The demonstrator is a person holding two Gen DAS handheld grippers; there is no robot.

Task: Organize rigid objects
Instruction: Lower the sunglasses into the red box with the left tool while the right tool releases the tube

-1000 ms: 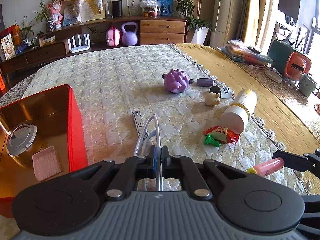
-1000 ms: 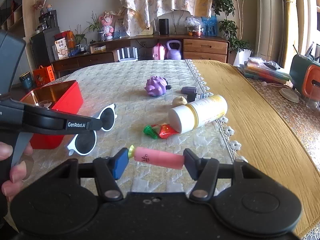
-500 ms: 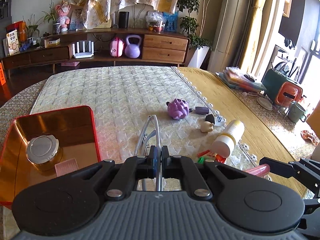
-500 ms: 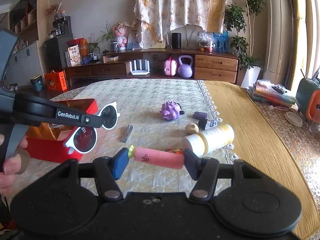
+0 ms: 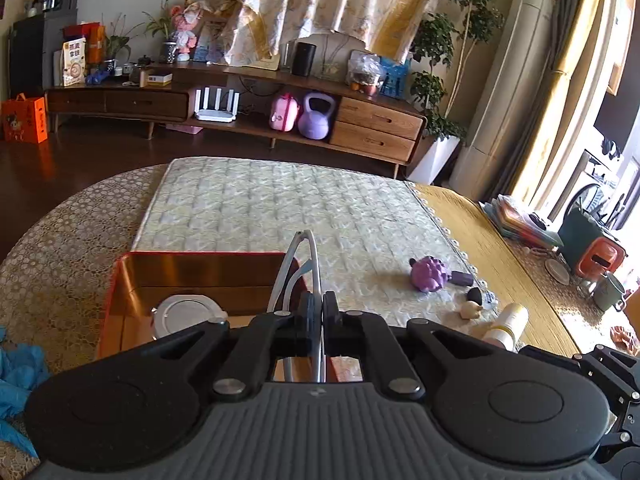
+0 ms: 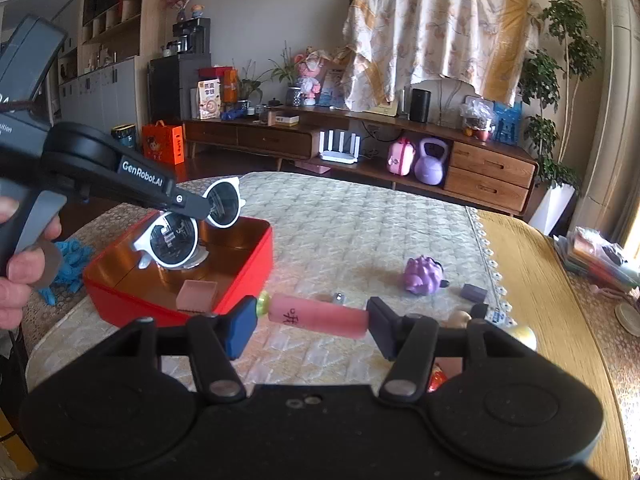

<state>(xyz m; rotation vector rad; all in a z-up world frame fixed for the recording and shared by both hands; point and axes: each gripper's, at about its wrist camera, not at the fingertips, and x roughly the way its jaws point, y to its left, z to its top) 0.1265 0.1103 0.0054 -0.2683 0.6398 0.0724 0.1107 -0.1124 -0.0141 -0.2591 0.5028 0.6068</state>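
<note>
Both grippers had risen and swung left toward the red tin (image 6: 240, 280) — the left gripper (image 6: 200, 210), clamped on the sunglasses (image 6: 188, 224), now held them over it, while the right gripper (image 6: 312, 316) pinched the pink tube (image 6: 316, 314) just short of it — so both drops looked close.

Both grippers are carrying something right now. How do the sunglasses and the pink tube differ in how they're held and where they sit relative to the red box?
The sunglasses are pinched at the frame by the left gripper, jaws nearly together; the pink tube is clamped end to end by the right gripper, jaws wide. The sunglasses hang tilted over the red box; the pink tube lies level, outside the box. Both are off the table.
</note>
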